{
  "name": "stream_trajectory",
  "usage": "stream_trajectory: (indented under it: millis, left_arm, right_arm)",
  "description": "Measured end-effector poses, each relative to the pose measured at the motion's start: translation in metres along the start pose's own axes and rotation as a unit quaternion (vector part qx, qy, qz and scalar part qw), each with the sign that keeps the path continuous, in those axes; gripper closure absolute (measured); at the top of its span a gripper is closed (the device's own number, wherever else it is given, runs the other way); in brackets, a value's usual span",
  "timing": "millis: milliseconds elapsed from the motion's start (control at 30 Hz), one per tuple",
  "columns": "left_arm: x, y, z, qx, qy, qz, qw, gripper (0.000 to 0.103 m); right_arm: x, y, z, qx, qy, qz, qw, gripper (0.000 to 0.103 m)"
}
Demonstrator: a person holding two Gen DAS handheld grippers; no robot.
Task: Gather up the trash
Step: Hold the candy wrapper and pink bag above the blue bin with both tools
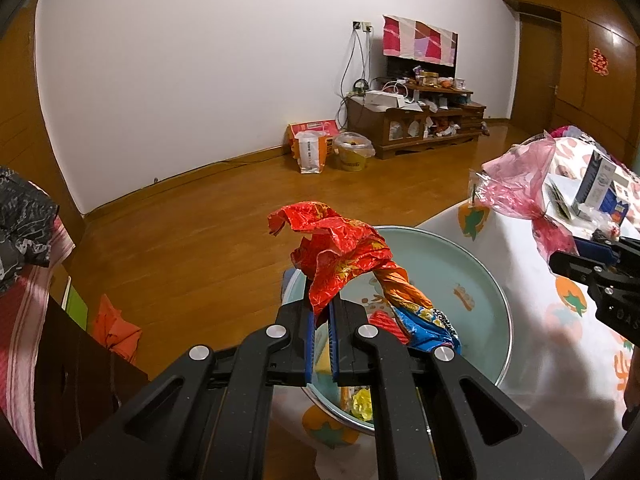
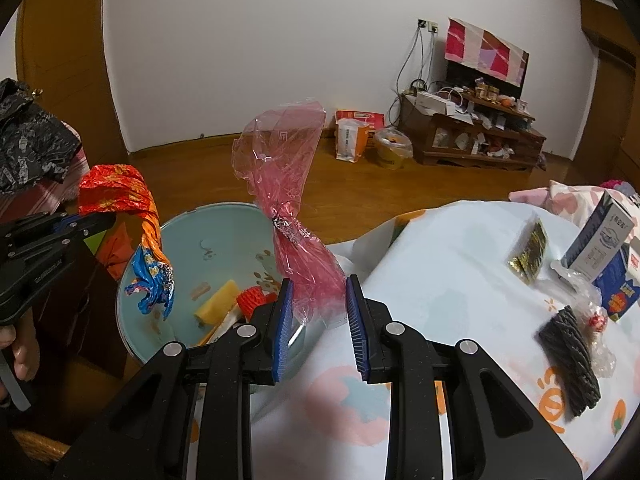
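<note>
Item: red-orange wrapper pinched tight in your left gripper, pink cellophane bag clamped in your right gripper, both above the pale-blue basin; centre each over it before you release.

The crumpled foil wrapper is red with yellow print, twisting to orange and blue. The cellophane bag is translucent pink. The basin is pale blue. The tablecloth is white with orange persimmons. Gripper pads are blue.
</note>
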State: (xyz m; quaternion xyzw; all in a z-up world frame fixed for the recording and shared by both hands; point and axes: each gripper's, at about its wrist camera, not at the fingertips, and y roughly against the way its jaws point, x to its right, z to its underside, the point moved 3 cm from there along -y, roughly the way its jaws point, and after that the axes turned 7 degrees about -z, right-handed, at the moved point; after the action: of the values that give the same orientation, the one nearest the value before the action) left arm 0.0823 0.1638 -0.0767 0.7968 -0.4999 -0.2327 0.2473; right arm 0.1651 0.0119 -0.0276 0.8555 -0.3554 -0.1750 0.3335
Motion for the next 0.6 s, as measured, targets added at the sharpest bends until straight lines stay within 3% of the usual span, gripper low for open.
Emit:
stream_trajectory:
  millis: [600]
  left_arm:
    - [-0.001, -0.003, -0.003, -0.004, 0.004, -0.008, 0.9999, 0.098]
  right_arm:
    - [-0.018, -0.008, -0.006, -0.005, 0.014, -0.011, 1.000, 0.076]
